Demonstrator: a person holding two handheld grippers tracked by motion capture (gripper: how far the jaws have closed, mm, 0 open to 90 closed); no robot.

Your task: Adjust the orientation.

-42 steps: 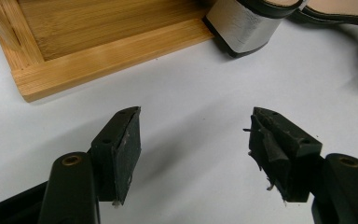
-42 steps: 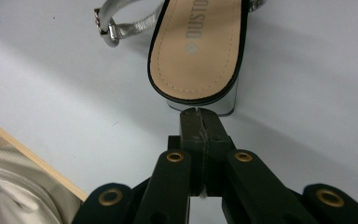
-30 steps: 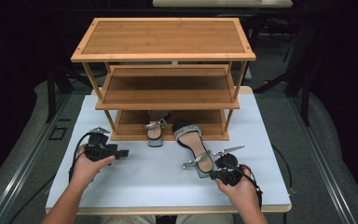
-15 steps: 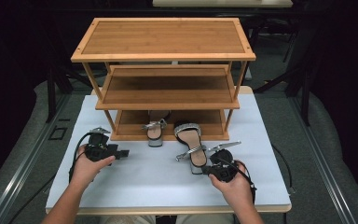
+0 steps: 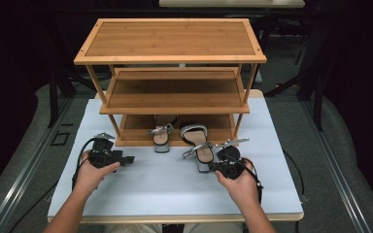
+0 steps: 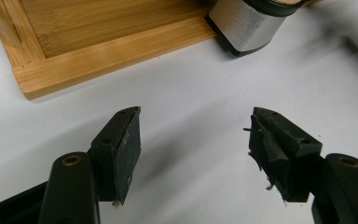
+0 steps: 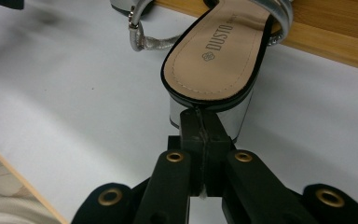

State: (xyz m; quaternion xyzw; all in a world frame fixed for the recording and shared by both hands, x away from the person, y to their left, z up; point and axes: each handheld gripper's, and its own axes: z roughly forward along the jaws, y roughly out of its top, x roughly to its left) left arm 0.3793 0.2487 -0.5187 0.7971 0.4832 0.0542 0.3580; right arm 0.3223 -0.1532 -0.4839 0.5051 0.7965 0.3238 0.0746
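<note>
While jaws meet, right tool [image 7: 200, 140] touches the sandal [image 7: 219, 60] heel.

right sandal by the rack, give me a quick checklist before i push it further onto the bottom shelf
1. Right gripper jaws shut, tips against the silver block heel of the right sandal: ok.
2. Toe of that sandal already over the bottom shelf edge: ok.
3. Loose ankle strap lies out to the side on the table, could snag: not ok.
4. Gap to the left sandal on the shelf: ok, they sit apart.
5. Left gripper open, off to the side, holding nothing: ok.
6. Room behind the toe under the middle shelf: cannot tell.
</note>
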